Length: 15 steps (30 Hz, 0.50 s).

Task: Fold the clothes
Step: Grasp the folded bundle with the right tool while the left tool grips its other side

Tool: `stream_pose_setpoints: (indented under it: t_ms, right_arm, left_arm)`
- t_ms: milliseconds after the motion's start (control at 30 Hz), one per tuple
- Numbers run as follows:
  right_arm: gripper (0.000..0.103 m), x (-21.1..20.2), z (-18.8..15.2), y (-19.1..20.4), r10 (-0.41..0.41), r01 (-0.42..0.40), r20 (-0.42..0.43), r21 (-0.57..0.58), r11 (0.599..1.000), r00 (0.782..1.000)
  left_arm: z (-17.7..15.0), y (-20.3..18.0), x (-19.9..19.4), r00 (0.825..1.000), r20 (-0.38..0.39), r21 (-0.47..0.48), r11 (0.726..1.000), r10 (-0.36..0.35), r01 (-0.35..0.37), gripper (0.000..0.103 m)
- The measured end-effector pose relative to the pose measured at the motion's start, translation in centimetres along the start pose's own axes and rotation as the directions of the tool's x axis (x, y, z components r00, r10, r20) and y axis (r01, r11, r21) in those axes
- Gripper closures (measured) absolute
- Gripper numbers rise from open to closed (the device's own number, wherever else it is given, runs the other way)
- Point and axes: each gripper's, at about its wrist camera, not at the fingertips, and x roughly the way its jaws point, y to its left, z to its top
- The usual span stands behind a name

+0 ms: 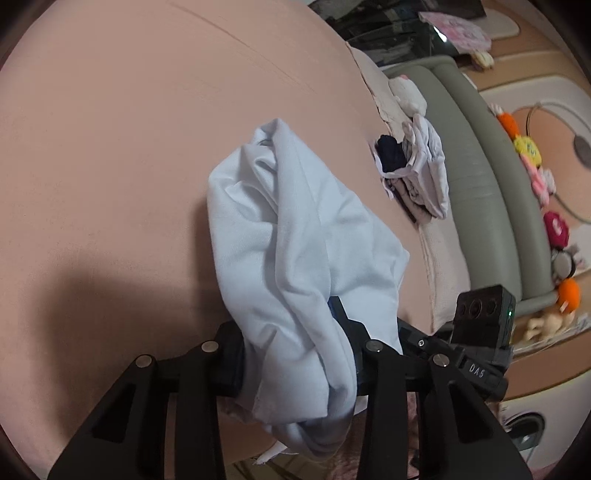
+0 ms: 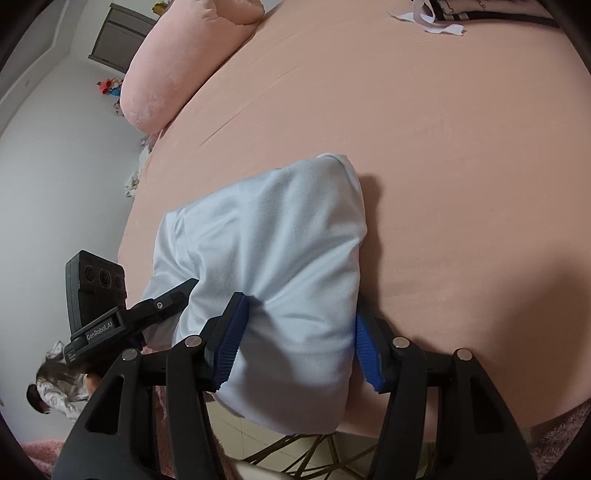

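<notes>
A pale blue garment (image 1: 295, 258) is bunched and folded over at the near edge of a pink bed (image 1: 110, 147). My left gripper (image 1: 295, 354) is shut on one end of it, the cloth spilling over both fingers. In the right wrist view the same garment (image 2: 280, 258) lies smoother, and my right gripper (image 2: 295, 343) holds it between its blue pads (image 2: 231, 343), the jaws still wide apart around the thick fold. The left gripper's camera block (image 2: 96, 288) shows just left of the garment.
A small pile of folded clothes (image 1: 413, 173) lies at the bed's right edge beside a grey padded headboard (image 1: 491, 206) with plush toys (image 1: 532, 155). A pink pillow (image 2: 177, 66) lies at the far left. White and dark clothing (image 2: 443, 18) lies at the far edge.
</notes>
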Motion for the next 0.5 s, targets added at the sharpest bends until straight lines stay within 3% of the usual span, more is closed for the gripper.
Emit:
stream_pose_setpoints:
  t_ms: [67, 133, 233, 367, 500]
  right_arm:
    - [0.063, -0.9, 0.5, 0.7, -0.007, 0.007, 0.032, -0.006, 1.0, 0.999]
    - [0.066, -2.4, 1.2, 1.6, -0.009, 0.01, 0.077, -0.014, 1.0, 0.997]
    - [0.066, -6.8, 3.6, 1.9, -0.005, 0.005, 0.166, 0.001, 1.0, 0.986]
    - [0.066, -13.4, 8.5, 1.3, -0.014, 0.017, 0.277, -0.006, 1.0, 0.961]
    - [0.066, -19.7, 15.2, -0.1, -0.103, 0.124, 0.364, -0.034, 0.992, 0.926]
  left_arm:
    - [0.0, -1.6, -0.6, 0.999, 0.012, 0.042, 0.999, 0.03, -0.03, 0.069]
    - [0.2, -4.2, -1.1, 0.999, 0.012, 0.091, 0.995, 0.034, -0.035, 0.069]
    - [1.9, -9.4, -0.6, 1.0, 0.011, 0.159, 0.987, -0.008, 0.007, 0.069]
    - [6.7, -17.9, 2.1, 0.998, 0.023, 0.284, 0.958, -0.056, 0.048, 0.069]
    - [12.1, -26.0, 6.4, 0.996, 0.031, 0.359, 0.931, -0.081, 0.065, 0.069]
